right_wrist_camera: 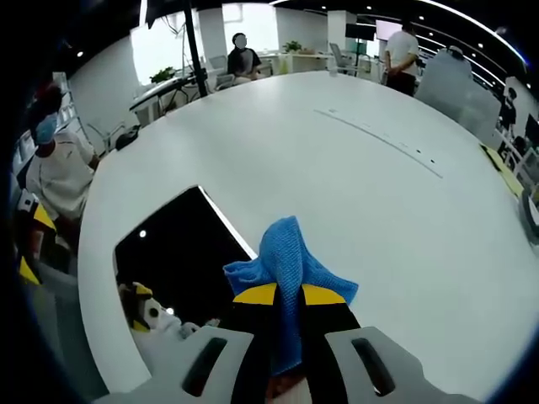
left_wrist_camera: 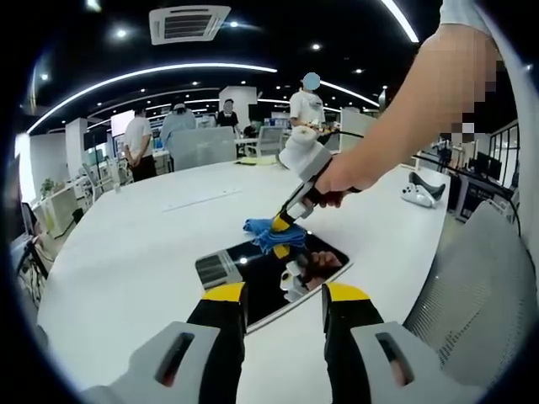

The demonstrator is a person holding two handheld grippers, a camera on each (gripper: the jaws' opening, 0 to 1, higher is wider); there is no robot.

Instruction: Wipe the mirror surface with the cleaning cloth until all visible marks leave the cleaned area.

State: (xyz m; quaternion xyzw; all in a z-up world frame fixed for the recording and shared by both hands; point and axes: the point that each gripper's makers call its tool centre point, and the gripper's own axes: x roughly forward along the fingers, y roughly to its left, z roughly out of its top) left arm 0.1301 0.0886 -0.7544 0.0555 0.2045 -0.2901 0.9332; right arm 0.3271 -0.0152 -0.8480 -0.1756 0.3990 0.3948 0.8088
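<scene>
Mirror (left_wrist_camera: 269, 282) flat on white table (left_wrist_camera: 135, 244); open-plan office behind.

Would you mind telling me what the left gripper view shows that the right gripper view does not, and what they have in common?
Left gripper view alone: the left gripper, jaws apart, hovering over the mirror's near edge, plus the hand gripping the right gripper, and a mesh chair.

Right gripper view alone: a close look at the right gripper's jaws clamped on the cloth, and a seated masked person.

Both share: the white table, the dark mirror lying on it, and the blue cleaning cloth.
</scene>
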